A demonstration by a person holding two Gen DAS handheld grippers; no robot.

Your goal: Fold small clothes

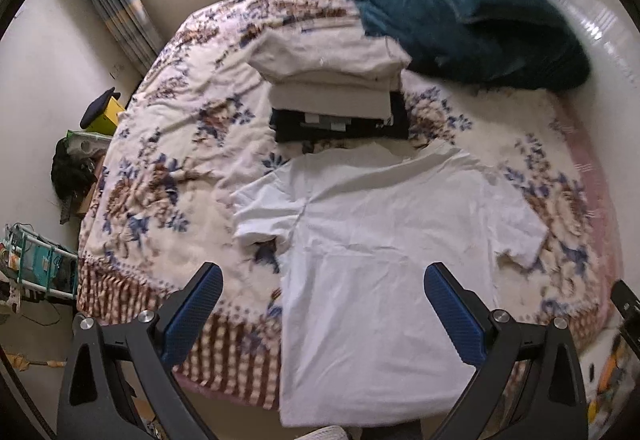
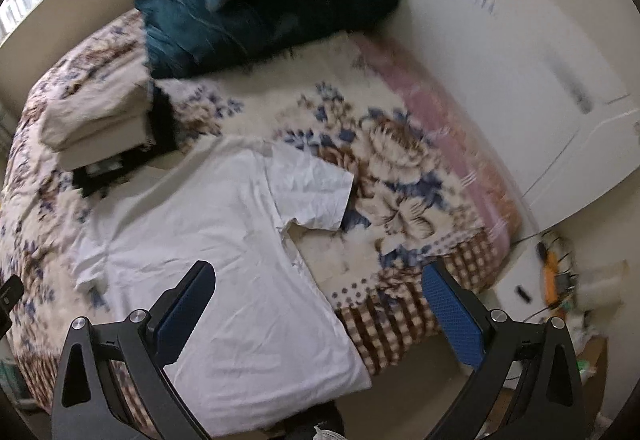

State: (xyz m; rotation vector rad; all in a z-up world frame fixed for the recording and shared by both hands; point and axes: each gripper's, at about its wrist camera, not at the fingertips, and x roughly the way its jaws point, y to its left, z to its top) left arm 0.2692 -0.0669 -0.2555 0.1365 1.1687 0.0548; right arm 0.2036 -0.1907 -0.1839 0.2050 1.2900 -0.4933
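Observation:
A white T-shirt [image 1: 376, 240] lies spread flat on the flowered blanket [image 1: 176, 144], sleeves out, its hem hanging over the near edge of the bed. In the right wrist view the same T-shirt [image 2: 224, 248] runs from upper middle to lower left. My left gripper [image 1: 322, 274] hovers open above the shirt's lower left part, nothing between its blue pads. My right gripper [image 2: 318, 272] is open too, over the shirt's right side edge near the bed's front, holding nothing. Beyond the collar stands a stack of folded clothes [image 1: 332, 88], cream on top, black at the bottom.
A dark teal quilt [image 1: 472, 16] is bunched at the head of the bed against a white wall [image 2: 520, 80]. Boxes and clutter [image 1: 76, 168] stand on the floor left of the bed. Small items [image 2: 556, 288] lie on the floor to the right.

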